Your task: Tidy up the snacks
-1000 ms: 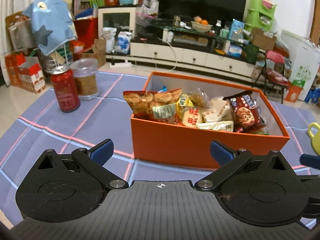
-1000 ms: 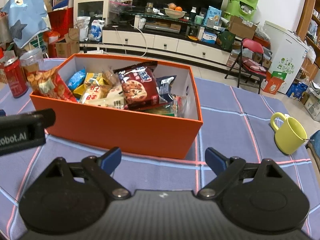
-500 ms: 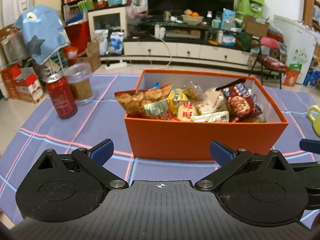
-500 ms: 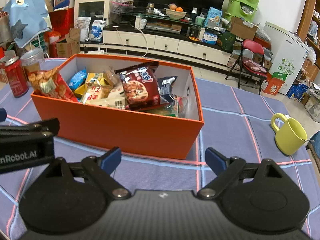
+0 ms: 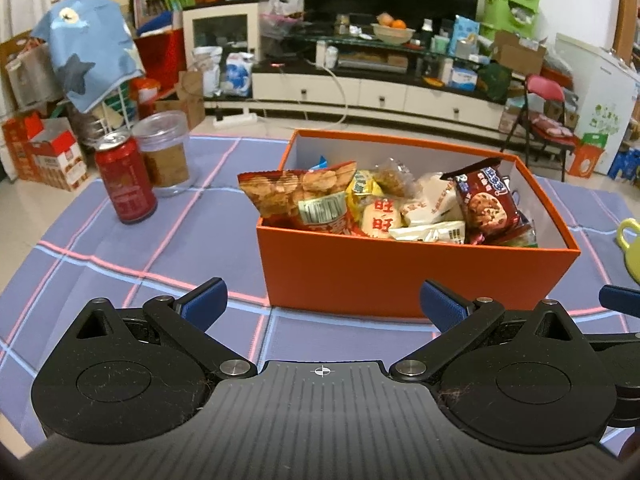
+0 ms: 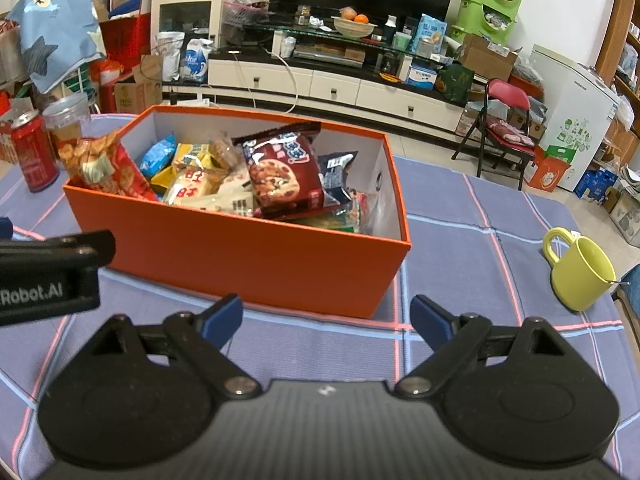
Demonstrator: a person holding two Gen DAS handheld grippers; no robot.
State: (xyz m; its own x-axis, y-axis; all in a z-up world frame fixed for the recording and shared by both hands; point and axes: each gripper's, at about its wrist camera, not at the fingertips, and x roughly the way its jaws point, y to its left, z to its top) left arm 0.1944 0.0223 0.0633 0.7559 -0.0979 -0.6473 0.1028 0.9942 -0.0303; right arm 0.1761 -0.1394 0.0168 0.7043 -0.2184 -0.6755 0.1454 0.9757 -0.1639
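An orange box [image 5: 400, 276] stands on the purple checked cloth and holds several snack packets: a chips bag [image 5: 304, 200] at its left end and a maroon cookie packet [image 5: 484, 204] at its right. The box [image 6: 240, 252] and cookie packet [image 6: 280, 176] also show in the right wrist view. My left gripper [image 5: 322, 304] is open and empty, just in front of the box's near wall. My right gripper [image 6: 326, 318] is open and empty, in front of the box's right corner.
A red can [image 5: 126, 180] and a clear jar [image 5: 166, 154] stand left of the box. A yellow-green mug [image 6: 580, 276] stands to the right. The left gripper's body [image 6: 48, 276] shows at the right wrist view's left edge. A cluttered TV stand is behind.
Both grippers have drawn back slightly from the box and risen a little. The jaws stay open and nothing in the box has moved.
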